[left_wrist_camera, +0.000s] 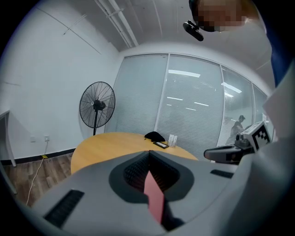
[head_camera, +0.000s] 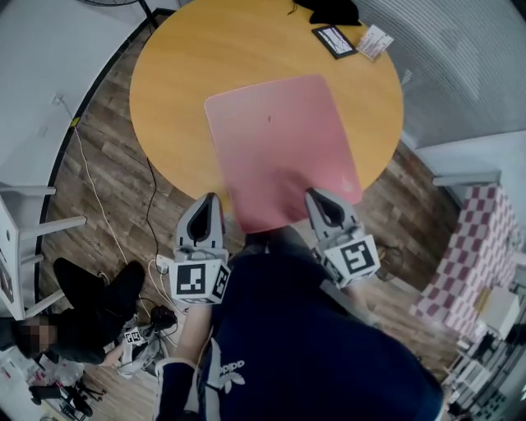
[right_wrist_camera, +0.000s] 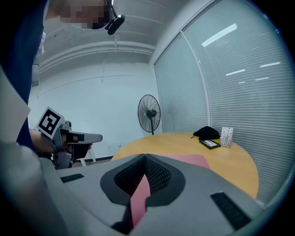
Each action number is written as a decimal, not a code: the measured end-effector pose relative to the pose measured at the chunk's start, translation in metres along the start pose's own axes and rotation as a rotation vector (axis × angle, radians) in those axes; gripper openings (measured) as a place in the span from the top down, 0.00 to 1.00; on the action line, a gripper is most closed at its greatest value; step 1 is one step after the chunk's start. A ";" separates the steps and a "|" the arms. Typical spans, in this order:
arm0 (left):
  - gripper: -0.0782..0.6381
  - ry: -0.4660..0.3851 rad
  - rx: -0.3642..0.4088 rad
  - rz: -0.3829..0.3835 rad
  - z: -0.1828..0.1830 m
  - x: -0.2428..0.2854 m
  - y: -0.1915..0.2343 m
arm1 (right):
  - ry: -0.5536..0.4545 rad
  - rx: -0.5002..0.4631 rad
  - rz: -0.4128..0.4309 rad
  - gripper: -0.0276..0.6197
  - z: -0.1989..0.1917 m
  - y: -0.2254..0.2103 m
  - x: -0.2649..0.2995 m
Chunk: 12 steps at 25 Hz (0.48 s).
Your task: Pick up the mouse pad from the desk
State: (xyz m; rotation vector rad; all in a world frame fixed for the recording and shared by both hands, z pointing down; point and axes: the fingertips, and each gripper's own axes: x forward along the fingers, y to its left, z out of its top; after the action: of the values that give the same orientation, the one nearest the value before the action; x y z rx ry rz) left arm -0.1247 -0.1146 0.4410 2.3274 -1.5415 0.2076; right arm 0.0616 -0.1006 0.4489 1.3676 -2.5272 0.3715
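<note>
Left gripper [left_wrist_camera: 148, 174]: clamped shut on the mouse pad [head_camera: 279, 140], a pink strip seen edge-on between the fingers.
Right gripper [right_wrist_camera: 144, 179]: likewise pinched on the pad, with the pink sheet running forward from the fingertips.
Pad's place: stretched away from both sets of fingers across the desk [head_camera: 181, 74]. Near edge was past the rim, one near corner at each grip.
Done: both near corners taken — grip looked secure.
Left: raising the pad clear of the desk.
Hard to tell: whether the far end, well beyond the fingertips, lay on the wood or just above it. Looked flat and low, possibly touching.
Blurred: near edge smeared in the head view, so the left corner's exact line was lost.
Cut off: black bundle [head_camera: 329, 10], far beyond the fingertips, clipped by the frame top.
</note>
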 end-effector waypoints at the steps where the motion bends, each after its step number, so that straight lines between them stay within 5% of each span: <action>1: 0.88 0.003 -0.003 0.005 -0.002 0.000 0.002 | 0.001 -0.002 0.003 0.95 0.001 -0.001 0.002; 12: 0.88 -0.012 -0.025 0.064 -0.001 0.002 0.007 | 0.005 -0.026 0.061 0.95 0.013 -0.010 0.017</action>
State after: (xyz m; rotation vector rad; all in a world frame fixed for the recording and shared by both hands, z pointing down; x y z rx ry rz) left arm -0.1305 -0.1180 0.4443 2.2658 -1.6167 0.1886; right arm 0.0598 -0.1237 0.4436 1.2807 -2.5655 0.3525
